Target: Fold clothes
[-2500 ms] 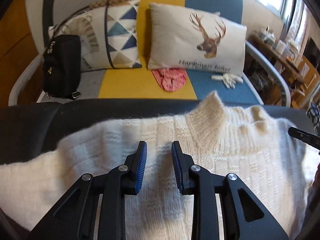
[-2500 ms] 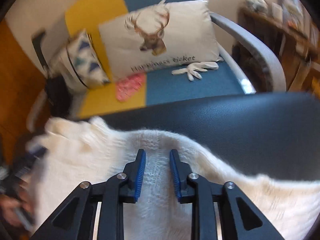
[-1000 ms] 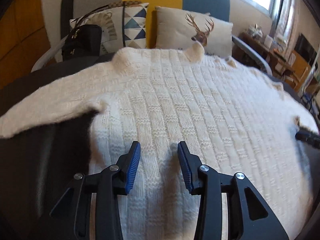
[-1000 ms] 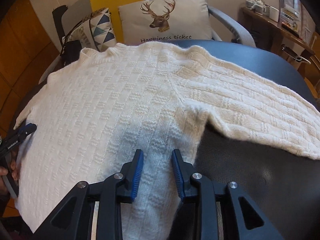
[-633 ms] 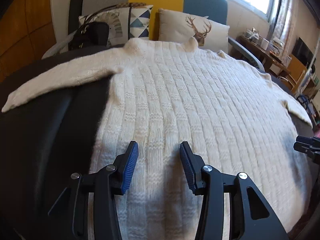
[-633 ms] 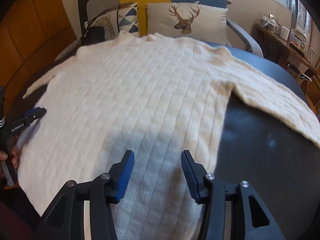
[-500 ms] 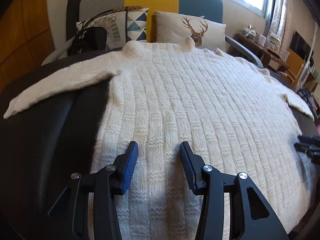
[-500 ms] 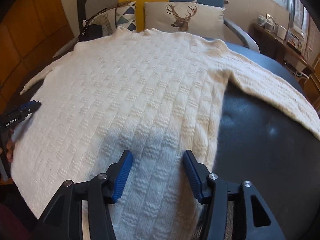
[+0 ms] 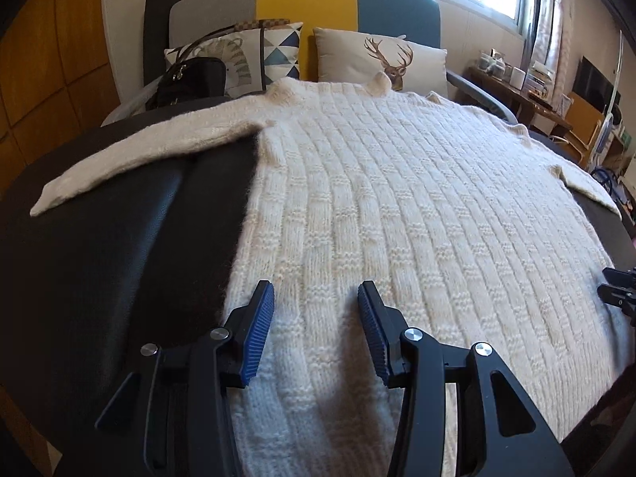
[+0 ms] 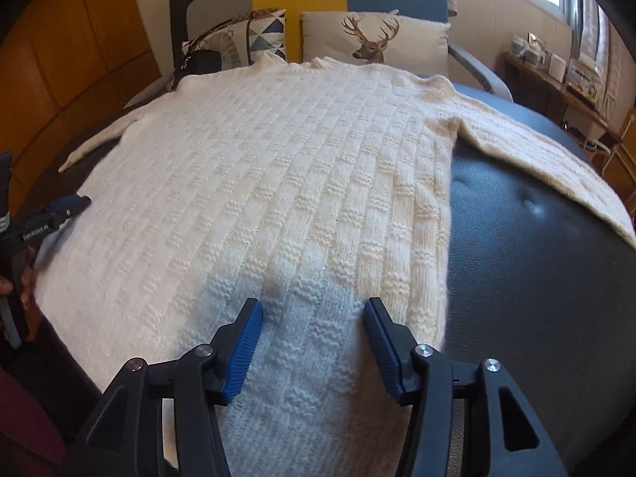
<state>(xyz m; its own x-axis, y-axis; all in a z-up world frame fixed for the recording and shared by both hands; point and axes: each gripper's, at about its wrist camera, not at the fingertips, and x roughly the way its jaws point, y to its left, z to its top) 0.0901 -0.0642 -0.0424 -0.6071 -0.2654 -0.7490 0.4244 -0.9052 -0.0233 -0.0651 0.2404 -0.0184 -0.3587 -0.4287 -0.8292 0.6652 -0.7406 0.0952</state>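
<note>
Left-wrist view first: the left tongs point(image 9: 316, 336) hang over the near hem of the cream knit sweater point(image 9: 397, 206), blue pads parted about halfway with only knit showing between them, gripping nothing. A couple of seconds back both pairs were up at the collar end with the sofa filling the view; since then they have drawn back along the whole body to the hem, and the right tongs point(image 10: 314, 344) have just been opening, from a narrow gap to a wide one, again with nothing but flat wool under the gap. My reading is that the spreading is finished and the folding proper has not begun, since the garment lies flat and unfolded on the dark padded counter point(image 9: 119, 258) with both sleeves out to the sides. Both tools slope downward toward the fabric from the near edge, side by side, the left one near the sweater's left side seam and the right one near its right seam, so a lift of the hem or a reach for a sleeve looks like the next sensible move. Beyond the collar sit the deer cushion point(image 9: 381, 65), a black handbag point(image 9: 190, 81) and the grey, yellow and blue sofa point(image 9: 306, 4).
</note>
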